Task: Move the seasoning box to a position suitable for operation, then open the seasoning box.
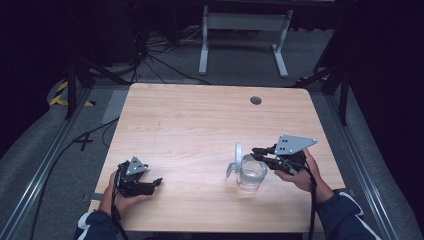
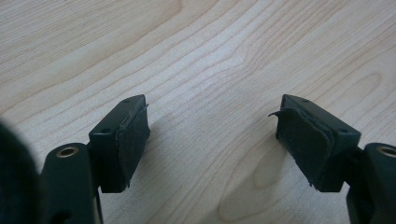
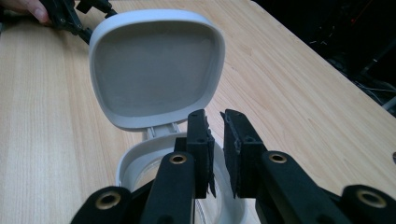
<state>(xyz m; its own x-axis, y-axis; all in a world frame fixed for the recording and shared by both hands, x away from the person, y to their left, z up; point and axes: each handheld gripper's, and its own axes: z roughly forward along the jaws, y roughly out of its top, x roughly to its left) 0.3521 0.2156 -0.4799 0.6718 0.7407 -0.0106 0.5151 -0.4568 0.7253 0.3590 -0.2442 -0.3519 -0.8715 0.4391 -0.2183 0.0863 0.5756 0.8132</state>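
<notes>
Hovering right gripper (image 3: pixel 215 116): jaws slightly parted above the clear glass jug (image 1: pixel 250 175), grey lid (image 3: pixel 156 67) upright
Left gripper (image 2: pixel 212 135): jaws released over the pale wooden counter (image 2: pixel 210 56)

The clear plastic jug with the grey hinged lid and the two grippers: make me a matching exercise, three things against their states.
Things:
1. grey hinged lid
2. left gripper
3. right gripper

States:
A. jaws wide apart over bare wood
B. flipped up, standing open
C. jaws narrowly parted over the rim of the clear plastic jug

Pairs: 1-B, 2-A, 3-C
</notes>
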